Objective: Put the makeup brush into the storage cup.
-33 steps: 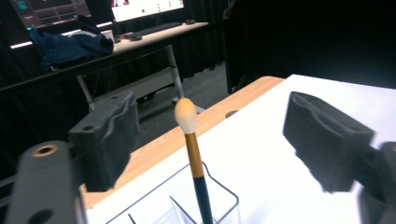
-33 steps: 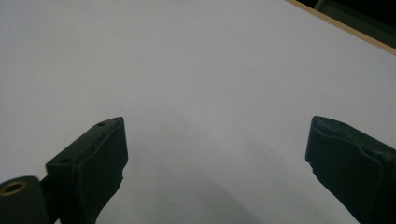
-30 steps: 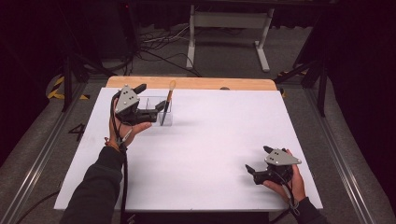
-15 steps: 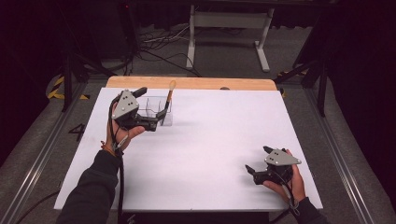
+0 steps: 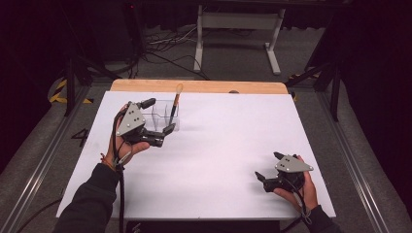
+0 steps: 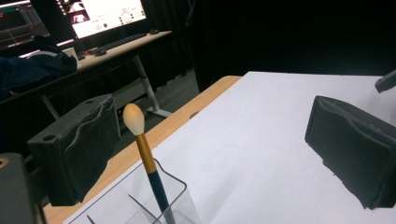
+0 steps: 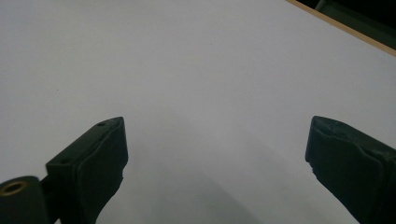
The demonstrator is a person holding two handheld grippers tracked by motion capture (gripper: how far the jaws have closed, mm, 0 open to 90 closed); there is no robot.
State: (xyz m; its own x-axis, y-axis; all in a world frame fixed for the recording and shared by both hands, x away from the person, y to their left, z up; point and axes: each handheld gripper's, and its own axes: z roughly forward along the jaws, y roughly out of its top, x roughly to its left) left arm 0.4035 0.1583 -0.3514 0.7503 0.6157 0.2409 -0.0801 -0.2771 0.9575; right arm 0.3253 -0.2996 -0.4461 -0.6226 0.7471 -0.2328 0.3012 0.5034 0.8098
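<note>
White table, left gripper jaws wide beside clear holder with upright brush, right gripper wide, empty, near front right

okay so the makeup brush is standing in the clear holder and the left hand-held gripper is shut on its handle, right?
Not quite. The makeup brush does stand in the clear holder, but the left hand-held gripper is open, its jaws wide apart and touching nothing. The left gripper view shows the gap on both sides of the brush.

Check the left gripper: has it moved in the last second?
Yes. The left gripper has drawn back toward the person, away from the clear holder, jaws open.
</note>
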